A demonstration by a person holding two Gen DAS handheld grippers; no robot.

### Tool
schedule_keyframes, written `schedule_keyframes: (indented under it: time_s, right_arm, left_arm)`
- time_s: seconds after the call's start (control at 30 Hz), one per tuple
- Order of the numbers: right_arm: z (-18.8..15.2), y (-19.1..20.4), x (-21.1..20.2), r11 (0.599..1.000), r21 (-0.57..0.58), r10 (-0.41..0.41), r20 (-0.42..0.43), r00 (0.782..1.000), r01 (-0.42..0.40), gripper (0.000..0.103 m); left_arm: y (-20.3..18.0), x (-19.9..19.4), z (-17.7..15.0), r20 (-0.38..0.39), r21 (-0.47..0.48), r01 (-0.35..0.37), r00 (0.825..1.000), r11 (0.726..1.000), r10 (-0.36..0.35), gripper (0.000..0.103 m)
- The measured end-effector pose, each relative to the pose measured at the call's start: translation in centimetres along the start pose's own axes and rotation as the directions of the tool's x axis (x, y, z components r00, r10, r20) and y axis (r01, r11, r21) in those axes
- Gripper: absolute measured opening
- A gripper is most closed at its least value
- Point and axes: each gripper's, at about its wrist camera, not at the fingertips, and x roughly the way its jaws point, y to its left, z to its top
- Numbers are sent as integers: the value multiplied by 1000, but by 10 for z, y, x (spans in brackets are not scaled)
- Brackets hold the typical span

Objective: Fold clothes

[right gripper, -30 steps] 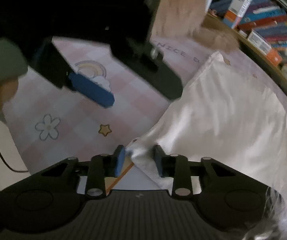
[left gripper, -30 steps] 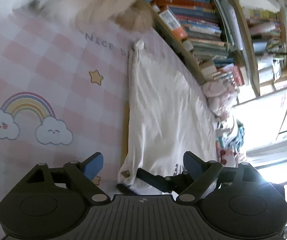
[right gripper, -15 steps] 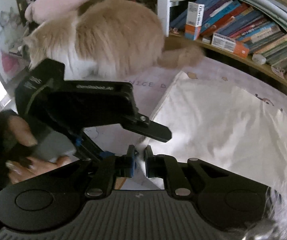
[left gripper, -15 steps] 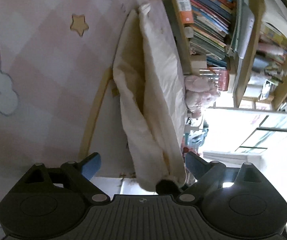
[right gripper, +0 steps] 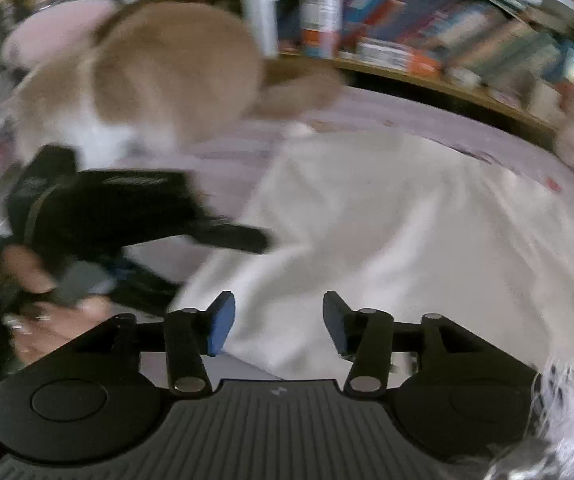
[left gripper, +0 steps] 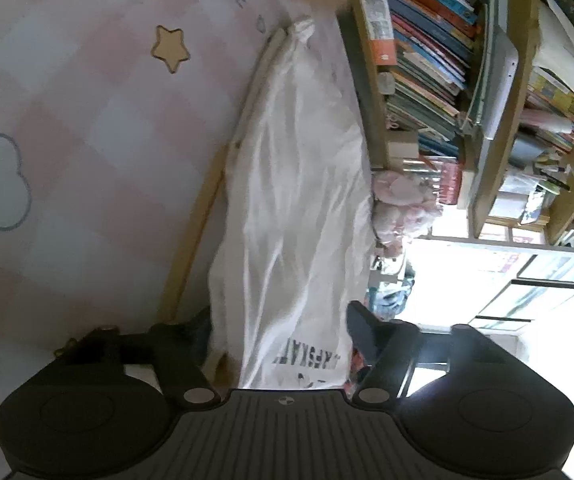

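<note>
in the left wrist view, the white shirt (left gripper: 295, 216) lies on a pink checked mat (left gripper: 87, 128) with a star and a cloud on it, just beside a bookshelf (left gripper: 439, 60). the shirt looks long and thin here, so i think it is already folded over once. its near end, with black letters on it, sits between the jaws of the left gripper (left gripper: 279, 336). these jaws are closing, but i cannot tell if they press the cloth yet.

in the right wrist view, all is a bit blurry. the shirt (right gripper: 407, 220) spreads wide and flat on the mat. the right gripper (right gripper: 279, 320) has its jaws opening, and they hold nothing; the cloth lies under them. a hand (right gripper: 35, 292) holds the left gripper (right gripper: 223, 236) at the shirt's edge. a fluffy cat (right gripper: 159, 68) sits near the far end.

i think the job is about half done. the shirt still needs more folds to be small and neat.
</note>
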Motion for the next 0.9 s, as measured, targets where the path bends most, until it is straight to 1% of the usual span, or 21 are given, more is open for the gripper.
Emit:
schedule_keyframes:
  time_s: [0.07,0.1,0.13,0.17,0.2,0.23,0.27,0.3,0.33,0.43,0.5,0.57,0.67,0.8,0.9]
  right_arm:
    - [7,-19,0,998,53,-44,-6,999,44,50]
    - [12,-28,1,995,77,-68,-10,998,68,50]
    - [16,-37,2,991,102,-91,-14,996,92,52]
    - [23,-42,4,988,107,-108,-18,994,110,57]
    - [30,-46,7,986,109,-125,-21,992,126,63]
    - [38,-50,10,984,110,-141,-24,990,142,66]
    - [46,-51,15,983,100,-150,-27,988,152,70]
    - [56,-49,22,984,84,-157,-33,987,159,76]
    - [65,-48,29,984,68,-163,-39,986,165,79]
    - [92,-38,54,985,5,-171,-93,981,172,84]
    - [109,-30,73,983,-47,-183,-138,973,178,86]
    - [125,-21,90,980,-101,-190,-179,965,174,87]
    - [145,-4,113,971,-176,-199,-214,956,163,87]
    - [170,23,141,950,-279,-213,-241,947,142,87]
    - [186,42,154,935,-338,-200,-263,944,104,87]
  left_arm:
    - [1,0,0,1,6,-24,1000,1000,24,48]
    - [2,0,-1,3,7,-39,999,999,39,45]
    - [3,-1,-1,5,-1,-45,999,999,45,39]
    - [6,-1,-2,7,-12,-50,999,999,50,32]
    - [8,-2,-2,9,-23,-54,999,998,54,28]
    - [10,-2,-3,10,-31,-57,998,998,57,20]
    - [10,-2,-4,13,-32,-61,998,998,61,15]
    - [10,-2,-5,16,-30,-66,998,997,67,14]
    - [10,-1,-6,20,-28,-71,997,997,72,12]
    - [-3,-3,-10,40,38,-74,997,996,73,10]
    - [-18,-4,-13,51,108,-69,997,992,64,10]
    - [-33,-4,-16,50,183,-61,997,981,53,10]
    - [-48,-1,-19,48,251,-57,998,966,46,10]
    - [-58,5,-19,40,293,-53,998,955,43,10]
    - [-61,6,-19,35,315,-54,998,948,46,10]
